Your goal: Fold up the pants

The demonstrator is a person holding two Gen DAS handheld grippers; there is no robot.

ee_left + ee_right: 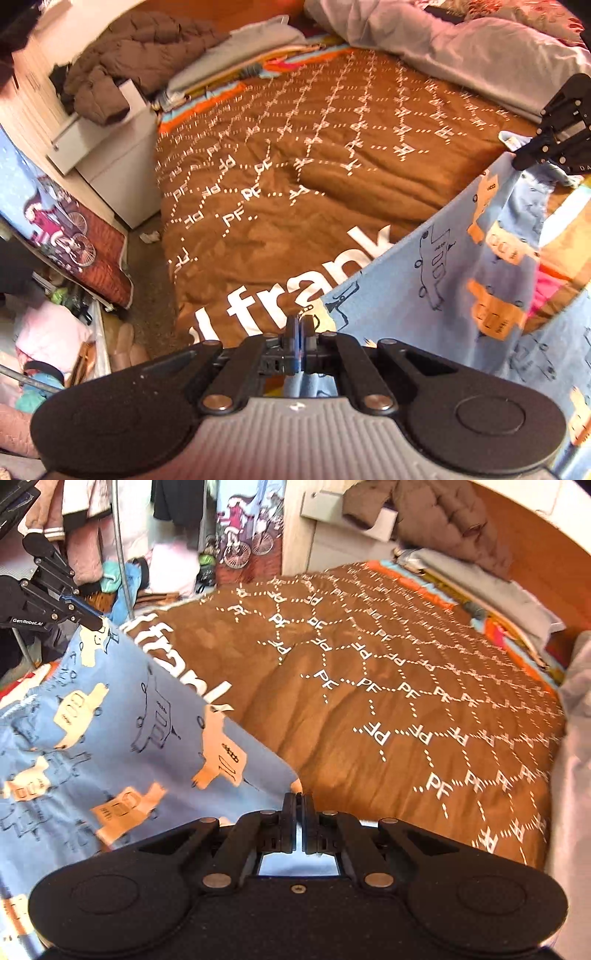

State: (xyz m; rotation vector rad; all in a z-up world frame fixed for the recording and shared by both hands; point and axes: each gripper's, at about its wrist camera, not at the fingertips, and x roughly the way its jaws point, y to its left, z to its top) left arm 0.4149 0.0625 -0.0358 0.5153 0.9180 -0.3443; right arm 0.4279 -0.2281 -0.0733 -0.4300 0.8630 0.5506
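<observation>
Both tools, left and right, clamped on blue pants, above brown bedspread, grey duvet beyond

The left wrist view looks forward along its own black two-finger left claw at the bottom centre of the frame, from above and close to the foot of a bed. It faces up the brown quilted bedspread with white dashed lettering toward the grey pillow at upper right.

The right wrist view sits behind its black right claw at bottom centre and faces across the same bedspread toward the white cabinet at the top.

Both views share the bedspread, the light blue cartoon-print pants, the brown puffer jacket, and each other's claw at the frame edge.
</observation>
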